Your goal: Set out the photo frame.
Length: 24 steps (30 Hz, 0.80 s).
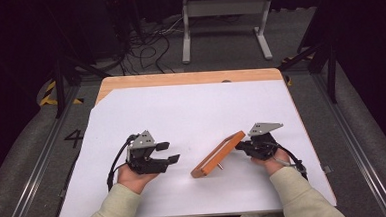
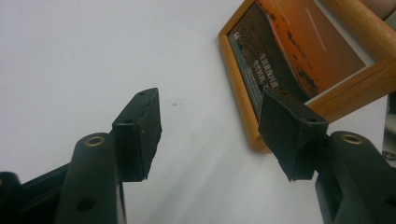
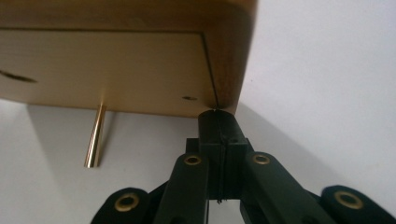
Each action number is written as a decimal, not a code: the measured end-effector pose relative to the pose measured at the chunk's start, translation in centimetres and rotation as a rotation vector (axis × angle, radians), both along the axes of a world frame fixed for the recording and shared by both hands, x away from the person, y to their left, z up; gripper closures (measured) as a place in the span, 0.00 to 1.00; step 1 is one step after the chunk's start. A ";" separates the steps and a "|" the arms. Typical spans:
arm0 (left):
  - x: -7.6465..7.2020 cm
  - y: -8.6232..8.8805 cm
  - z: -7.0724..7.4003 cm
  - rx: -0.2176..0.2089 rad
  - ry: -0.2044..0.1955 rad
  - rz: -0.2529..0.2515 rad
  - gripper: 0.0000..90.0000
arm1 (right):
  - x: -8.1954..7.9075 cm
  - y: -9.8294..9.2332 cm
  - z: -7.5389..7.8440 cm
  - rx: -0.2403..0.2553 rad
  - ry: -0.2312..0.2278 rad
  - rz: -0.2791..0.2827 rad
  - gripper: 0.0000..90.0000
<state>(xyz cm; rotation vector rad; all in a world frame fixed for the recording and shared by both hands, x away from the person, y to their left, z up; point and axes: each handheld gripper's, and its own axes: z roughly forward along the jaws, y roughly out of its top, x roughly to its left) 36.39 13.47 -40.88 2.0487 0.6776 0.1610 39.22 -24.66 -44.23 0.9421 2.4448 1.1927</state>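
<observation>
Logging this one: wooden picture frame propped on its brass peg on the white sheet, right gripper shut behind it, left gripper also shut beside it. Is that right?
Not quite. The left gripper is open: the left gripper view shows its fingers well apart with bare white sheet between them. The rest holds: the wooden picture frame stands on its brass peg, and the right gripper is shut behind it.

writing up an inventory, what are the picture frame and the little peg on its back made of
The orange-brown rectangular picture frame looks like varnished wood: grain shows, corners rounded. Its pale back panel may be fibreboard or plywood. The thin gold peg looks like polished brass, judging by its shine.
</observation>
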 end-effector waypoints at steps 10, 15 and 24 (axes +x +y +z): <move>-0.1 -0.2 -0.2 0.007 0.006 -0.004 0.44 | 2.1 2.2 0.1 0.014 0.017 -0.017 1.00; -0.2 -0.1 -0.3 0.012 0.009 -0.001 0.44 | 3.0 3.2 0.1 0.012 0.026 -0.014 1.00; -0.4 0.4 -0.4 0.019 0.002 0.014 0.43 | 4.4 5.2 0.1 0.011 0.030 -0.007 1.00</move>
